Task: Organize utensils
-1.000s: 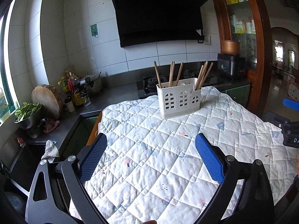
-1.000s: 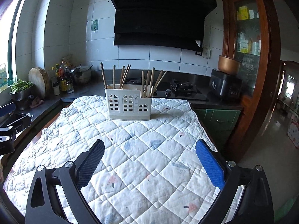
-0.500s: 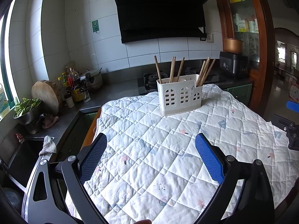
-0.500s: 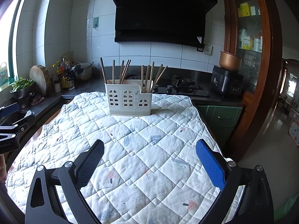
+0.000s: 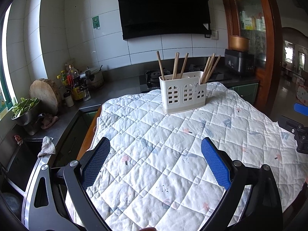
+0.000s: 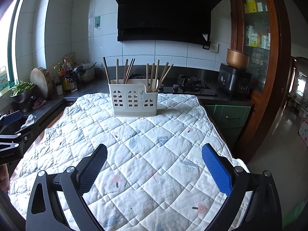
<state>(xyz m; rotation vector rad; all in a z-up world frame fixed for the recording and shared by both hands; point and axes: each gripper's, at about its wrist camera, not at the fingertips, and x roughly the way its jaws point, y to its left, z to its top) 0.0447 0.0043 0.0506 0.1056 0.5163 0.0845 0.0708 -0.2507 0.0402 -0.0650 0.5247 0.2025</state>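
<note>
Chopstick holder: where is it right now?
In both wrist views the chopstick holder stands upright at the far end of the quilted table cover, near the stove, centred ahead of both open grippers.

Your right gripper (image 6: 154,152) hangs wide open and empty above a quilted cloth (image 6: 146,154). At the cloth's far end stands a white holder (image 6: 132,102) with wooden chopsticks (image 6: 154,75) upright in it. Your left gripper (image 6: 11,132) shows at far left.

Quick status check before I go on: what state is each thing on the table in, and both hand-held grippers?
Left hand-held gripper: open, empty, above the quilt.
Right hand-held gripper: open, empty, above the quilt.
Utensil holder: upright on the quilt, untouched.
Chopsticks: standing in the holder, leaning, in both compartments.
Quilted cloth: spread over the table, wrinkled.
</note>
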